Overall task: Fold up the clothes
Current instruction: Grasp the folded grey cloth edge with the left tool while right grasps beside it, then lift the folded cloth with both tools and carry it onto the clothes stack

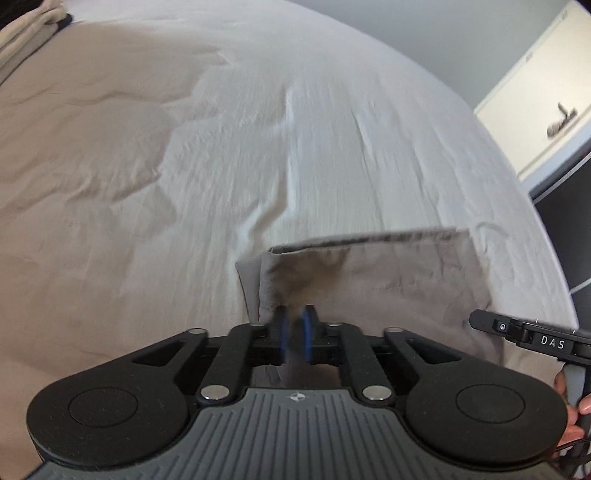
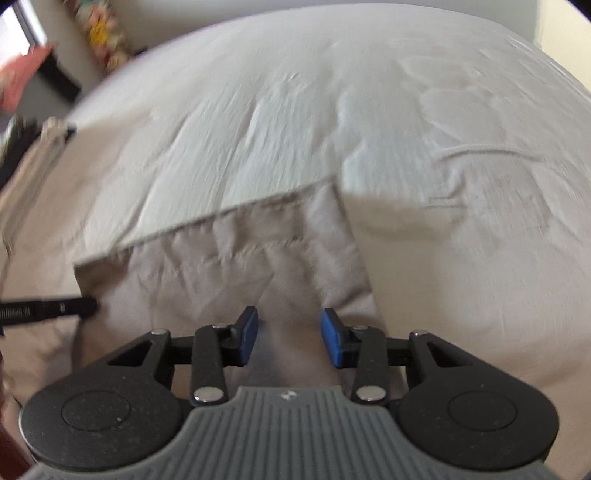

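My left gripper [image 1: 294, 325] pinches the beige garment [image 1: 376, 273] edge at 6 o'clock; my right gripper [image 2: 289, 334] hangs well open, empty. One fold looks done (a stack [image 1: 26, 33] waits at 10 o'clock), more remain.

The white letters "DAS" stand on the black body of the right gripper [image 1: 484, 322]. No other writing is legible.

I see a bed with a wrinkled white sheet [image 1: 314, 147], a grey wall [image 1: 424, 26] behind it, and a white cabinet [image 1: 535, 92] at right.
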### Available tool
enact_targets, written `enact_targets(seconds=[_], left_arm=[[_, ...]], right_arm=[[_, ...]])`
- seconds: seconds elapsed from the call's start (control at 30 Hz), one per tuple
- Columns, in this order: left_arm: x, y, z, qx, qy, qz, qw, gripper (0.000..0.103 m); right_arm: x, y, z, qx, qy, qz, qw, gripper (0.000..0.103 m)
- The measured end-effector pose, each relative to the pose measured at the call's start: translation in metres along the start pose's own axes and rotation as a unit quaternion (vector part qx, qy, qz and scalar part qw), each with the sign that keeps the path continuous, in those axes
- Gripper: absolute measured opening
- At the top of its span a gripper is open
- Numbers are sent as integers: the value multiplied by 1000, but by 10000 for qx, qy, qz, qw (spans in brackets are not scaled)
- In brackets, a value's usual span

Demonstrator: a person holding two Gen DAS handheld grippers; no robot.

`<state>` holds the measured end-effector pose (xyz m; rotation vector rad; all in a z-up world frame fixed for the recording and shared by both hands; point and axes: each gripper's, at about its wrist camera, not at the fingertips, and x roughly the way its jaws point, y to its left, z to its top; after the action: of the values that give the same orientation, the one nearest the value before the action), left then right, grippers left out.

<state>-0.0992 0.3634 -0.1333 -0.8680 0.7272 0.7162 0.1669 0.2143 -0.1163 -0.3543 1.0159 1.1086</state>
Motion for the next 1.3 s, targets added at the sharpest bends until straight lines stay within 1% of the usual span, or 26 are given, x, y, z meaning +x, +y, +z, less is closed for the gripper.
enact_targets(seconds=[0.03, 0.07, 0.13, 0.23, 0.27, 0.3, 0.4, 0.47, 0.57, 0.63, 0.7, 0.8, 0.83, 0.9, 0.93, 0.97, 1.0, 1.03, 1.07, 1.1, 1.2, 1.3], left_arm=[[-3, 3, 1, -130, -77, 3, 9999, 46], [-5, 5, 2, -223, -126, 18, 9997, 59], [-2, 10, 4, -345, -82, 30, 9994, 60], [11, 15, 4, -557, 132, 12, 9984, 60], [15, 16, 3, -609, 192, -23, 9980, 60], [17, 16, 2, -615, 220, -36, 9979, 60], [24, 15, 2, -533, 245, -42, 9983, 62], [28, 20, 3, -656, 238, -145, 9975, 63], [33, 22, 4, -711, 160, -248, 9970, 62], [37, 19, 5, -645, 91, -245, 9976, 61], [40, 15, 6, -548, 17, -194, 9983, 58], [42, 9, 5, -411, -76, -124, 9990, 52], [43, 9, 5, -393, -107, -113, 9991, 50], [44, 8, 4, -376, -161, -115, 9991, 39], [44, 8, 4, -367, -193, -117, 9991, 36], [44, 8, 3, -357, -222, -129, 9990, 31], [45, 8, 3, -346, -239, -146, 9990, 24], [45, 8, 2, -336, -252, -163, 9990, 21], [45, 8, 2, -316, -267, -179, 9990, 17], [45, 6, 1, -277, -289, -179, 9990, 14], [41, 2, 0, -152, -367, -157, 9991, 12], [29, 1, -1, -119, -489, -192, 9985, 11]], right_arm=[[-3, -7, 2, 171, -114, 10, 9998, 51], [-6, -15, 4, 339, -228, 18, 9992, 55], [-13, -30, 7, 676, -455, 33, 9967, 56], [-6, -49, 16, 890, -499, 6, 9948, 61], [-2, -53, 18, 875, -488, 37, 9950, 65], [3, -56, 21, 858, -477, 70, 9951, 66], [21, -58, 24, 714, -346, 196, 9967, 66], [34, -57, 24, 607, -267, 261, 9975, 66], [45, -51, 23, 323, -319, 236, 9987, 66], [50, -46, 23, 161, -400, 243, 9988, 64], [54, -42, 22, 14, -504, 274, 9984, 59], [60, -35, 22, -144, -617, 378, 9973, 57], [62, -32, 22, -213, -655, 393, 9969, 55], [64, -27, 22, -357, -702, 459, 9958, 44], [64, -26, 22, -368, -721, 470, 9956, 44], [64, -26, 21, -377, -740, 479, 9954, 43], [64, -26, 21, -387, -759, 489, 9952, 39], [64, -26, 21, -396, -778, 499, 9949, 35], [62, -26, 20, -367, -794, 547, 9947, 25], [61, -26, 19, -336, -811, 597, 9944, 19], [56, -22, 17, -371, -922, 551, 9935, 12], [43, -21, 16, -303, -1137, 598, 9913, 11]])
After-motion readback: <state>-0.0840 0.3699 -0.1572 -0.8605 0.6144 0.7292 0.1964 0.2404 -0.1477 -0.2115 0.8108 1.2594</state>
